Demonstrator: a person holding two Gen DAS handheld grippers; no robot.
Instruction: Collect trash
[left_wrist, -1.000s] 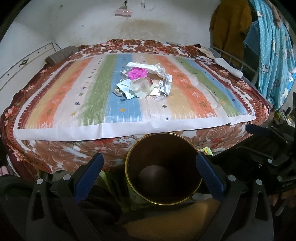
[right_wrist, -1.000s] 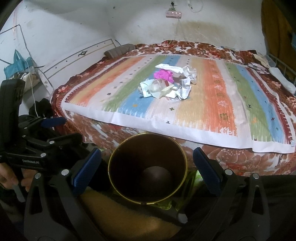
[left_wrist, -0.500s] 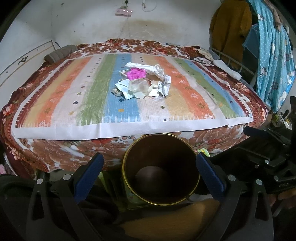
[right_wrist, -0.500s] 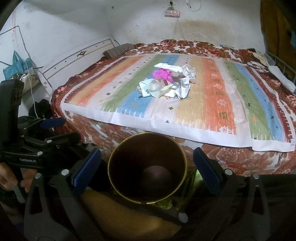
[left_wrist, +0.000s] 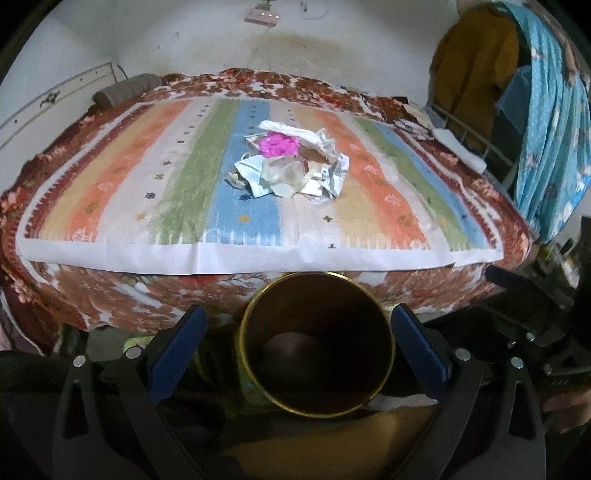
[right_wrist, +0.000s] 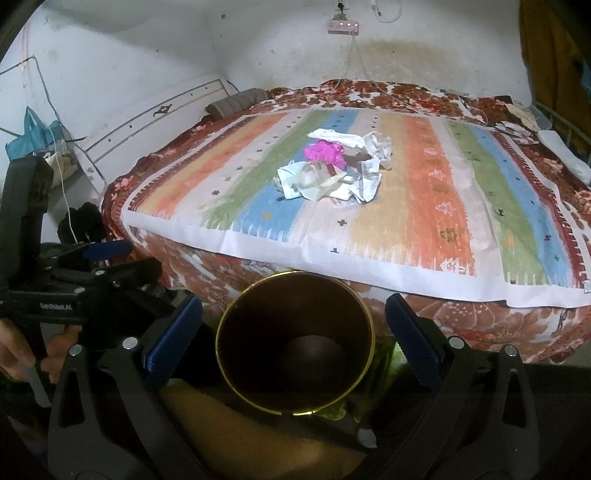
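Hovering wide open, empty: left gripper (left_wrist: 299, 332), right gripper (right_wrist: 293, 326), both above dark bin (left_wrist: 316, 347) at lower centre. Trash pile (left_wrist: 291, 166) at upper centre on striped mat (left_wrist: 110, 192), well apart. Risks: loose, light scraps slipping from pinch, scattering, dropping short of bin mouth.

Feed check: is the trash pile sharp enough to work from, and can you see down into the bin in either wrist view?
Left wrist view: trash pile evenly lit but soft, bed edges bowed by the fisheye. Bin interior dim, only a dark bottom visible. Right wrist view: pile similarly soft, no glare; bin just as murky; corners vignetted black.
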